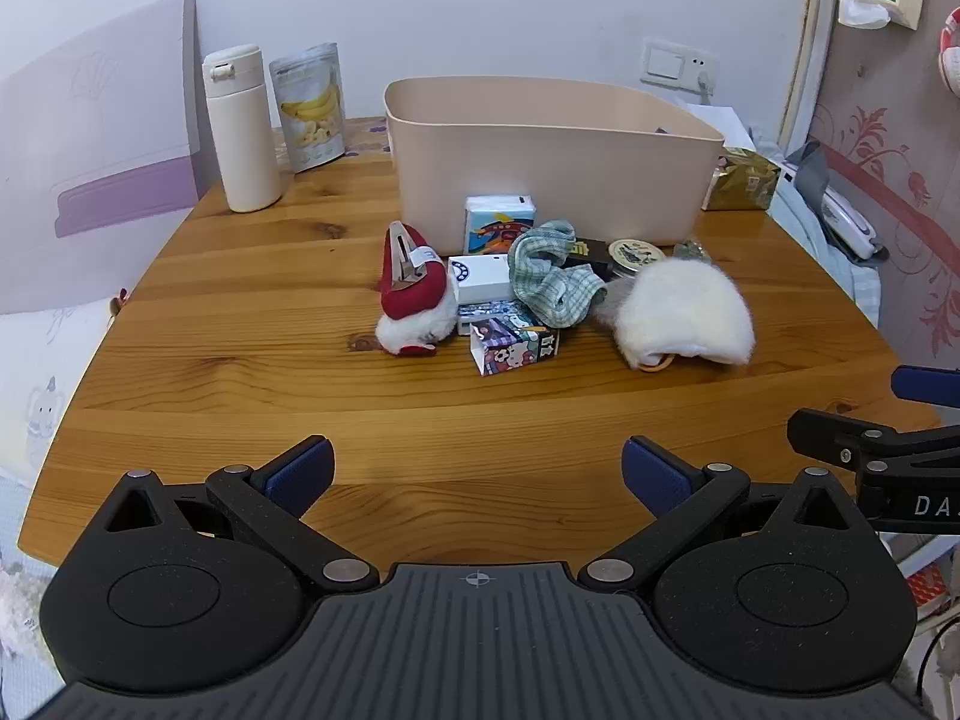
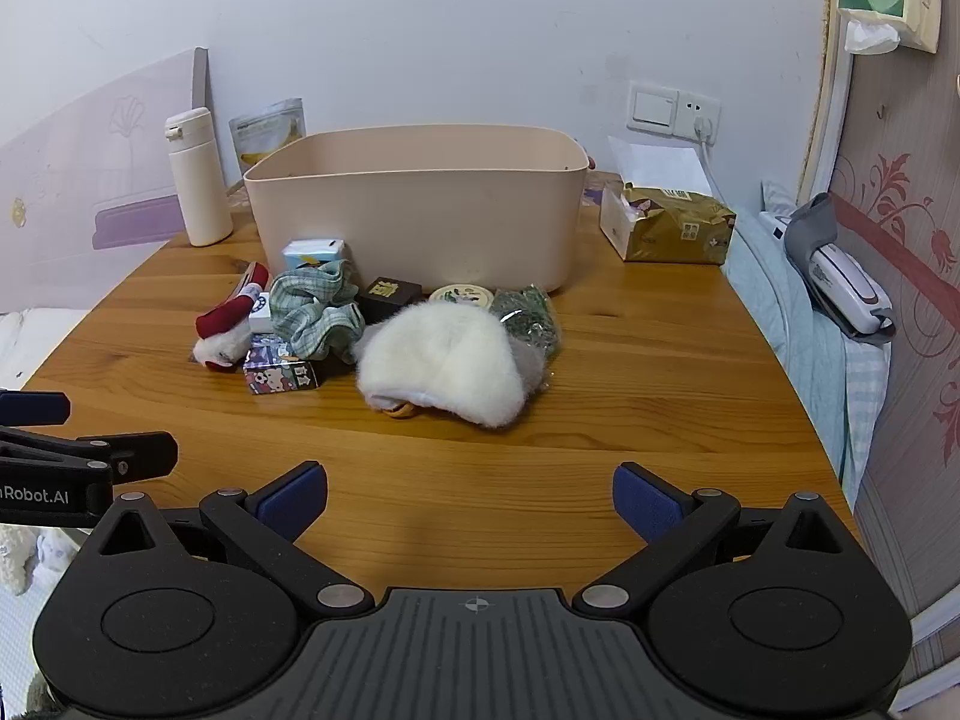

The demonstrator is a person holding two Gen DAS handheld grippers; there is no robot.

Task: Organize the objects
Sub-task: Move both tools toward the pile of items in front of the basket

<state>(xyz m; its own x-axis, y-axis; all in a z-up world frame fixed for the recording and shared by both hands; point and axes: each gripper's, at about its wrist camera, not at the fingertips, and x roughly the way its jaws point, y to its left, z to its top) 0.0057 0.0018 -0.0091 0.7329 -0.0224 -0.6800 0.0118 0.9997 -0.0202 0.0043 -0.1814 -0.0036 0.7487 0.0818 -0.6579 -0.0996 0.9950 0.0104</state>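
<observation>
1. The stuff to sort is a small heap in the middle of the wooden surface (image 1: 252, 360), sitting right in front of a beige bin (image 1: 540, 174).
2. Biggest item is a fluffy white hat (image 2: 441, 369), on the right end of the heap, with something orange peeking out from under its near edge.
3. Next to it on the left there's a crumpled green plaid cloth (image 2: 312, 315) draped over the boxes.
4. In front of the cloth is a cartoon-print box (image 1: 515, 348), lying on its side, with a white box (image 1: 480, 281) behind it.
5. Far left of the heap: a red and white plush thing (image 1: 414, 306), touching the white box.
6. A tissue pack with a colourful print (image 1: 498, 222) stands upright against the bin's front wall.
7. Also tucked in near the bin: a black box with gold print (image 2: 389, 294), a round tin (image 2: 462, 295) and a clear bag of green bits (image 2: 528, 315).
8. The left hand-held gripper (image 1: 477, 474) has its fingers spread wide with nothing between them, hovering over the near edge of the surface, well apart from the heap.
9. Same deal for the right hand-held gripper (image 2: 471, 495): spread and empty.
10. Further out: a white flask (image 1: 240, 129) and a banana snack pouch (image 1: 309, 105) at the back left, a gold packet (image 2: 678, 228) right of the bin.
</observation>
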